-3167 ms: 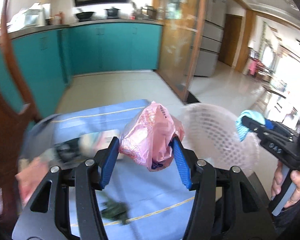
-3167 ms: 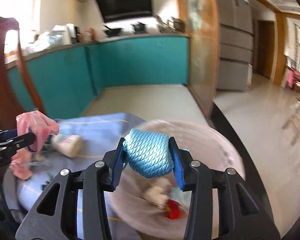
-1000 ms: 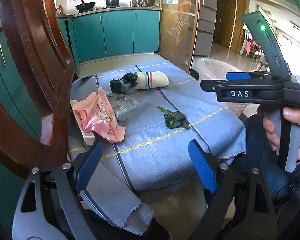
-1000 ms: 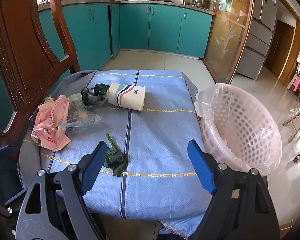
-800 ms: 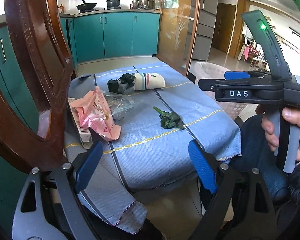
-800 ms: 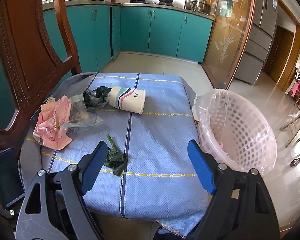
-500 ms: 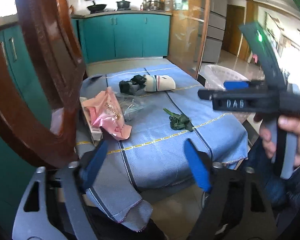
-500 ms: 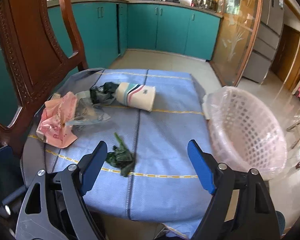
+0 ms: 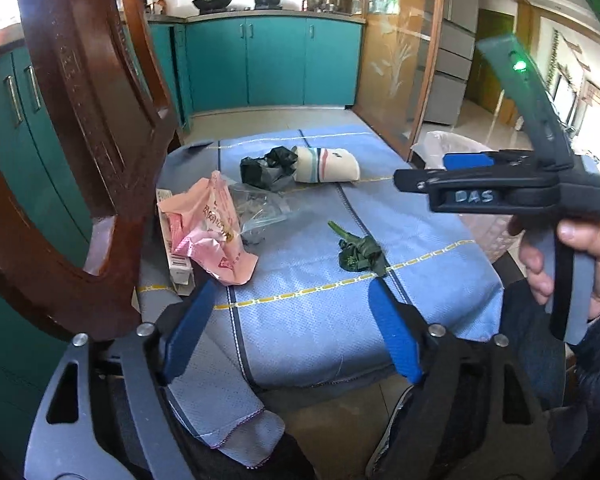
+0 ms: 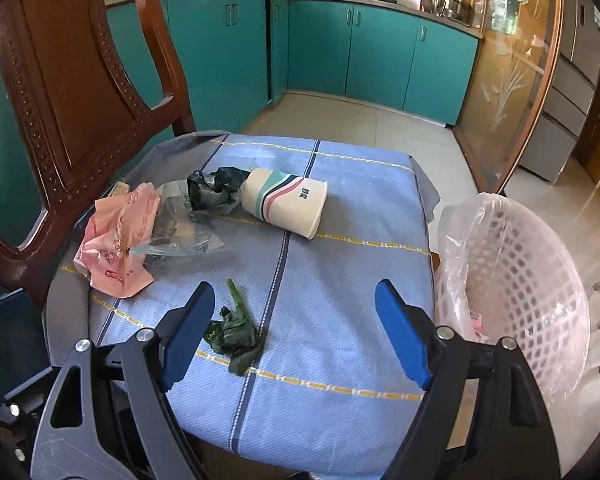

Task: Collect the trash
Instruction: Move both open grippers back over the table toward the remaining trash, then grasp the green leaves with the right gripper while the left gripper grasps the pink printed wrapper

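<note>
Right gripper (image 10: 292,332) hung over the near edge of the table (image 10: 340,420), jaws spread wide, nothing between them. Left gripper (image 9: 290,332) sat further back and to the left, also empty, jaws opening a bit more. Both were aimed down at the cloth, which I read as lining up for the next pick rather than carrying anything.

Trash on the blue cloth:
- wilted green leaf scrap (image 10: 234,334), nearest, just inside the right gripper's left finger; small, limp and flat, so it probably needs a low pinch.
- pink wrapper (image 10: 118,240) at the left edge, crumpled, touching a clear plastic bag (image 10: 184,236).
- black crumpled bag (image 10: 212,188) against the bottom end of a striped paper cup (image 10: 286,208) lying on its side, further back.
- small flat box (image 9: 176,252) partly under the pink wrapper, seen only in the left view.

White perforated bin (image 10: 512,280) with a clear liner stood just off the right table edge, tilted, mouth facing the table. Likely placed so for a short drop.

Chair back (image 10: 80,100) crowded the left side; could snag the left gripper.
</note>
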The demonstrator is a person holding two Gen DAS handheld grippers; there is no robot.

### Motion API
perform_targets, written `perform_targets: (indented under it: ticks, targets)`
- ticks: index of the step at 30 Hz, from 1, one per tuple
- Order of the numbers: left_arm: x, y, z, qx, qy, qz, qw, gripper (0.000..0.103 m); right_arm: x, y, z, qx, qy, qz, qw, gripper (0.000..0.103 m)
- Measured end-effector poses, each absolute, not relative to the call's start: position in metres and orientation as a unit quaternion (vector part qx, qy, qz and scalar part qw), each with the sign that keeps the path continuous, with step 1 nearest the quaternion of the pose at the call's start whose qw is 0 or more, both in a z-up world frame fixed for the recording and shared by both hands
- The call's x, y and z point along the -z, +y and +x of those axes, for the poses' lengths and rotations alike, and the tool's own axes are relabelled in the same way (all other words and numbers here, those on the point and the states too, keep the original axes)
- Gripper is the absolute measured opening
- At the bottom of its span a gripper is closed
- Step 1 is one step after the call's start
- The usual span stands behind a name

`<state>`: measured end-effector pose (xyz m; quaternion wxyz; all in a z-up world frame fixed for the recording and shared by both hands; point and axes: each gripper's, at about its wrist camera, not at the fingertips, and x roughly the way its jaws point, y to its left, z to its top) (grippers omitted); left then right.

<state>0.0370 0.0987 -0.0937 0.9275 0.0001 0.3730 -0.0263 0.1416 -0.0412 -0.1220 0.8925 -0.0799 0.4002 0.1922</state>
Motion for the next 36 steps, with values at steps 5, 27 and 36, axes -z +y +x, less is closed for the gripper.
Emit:
perform_targets:
  ticks: [5,27,36]
  targets:
    - [0.107,0.1,0.046,0.012,0.404,-0.017,0.914,0.08,0.138,-0.038,0.142,-0.241,0.423,-0.064,0.871,0.08]
    - [0.125,0.118,0.139,-0.093,0.445,0.018,0.89,0.059,0.191,-0.023,0.154,-0.276,0.46,-0.084,0.84,0.02]
    - [0.136,0.123,0.131,-0.081,0.449,0.017,0.89,0.002,0.18,-0.06,0.158,-0.26,0.453,-0.06,0.85,0.02]
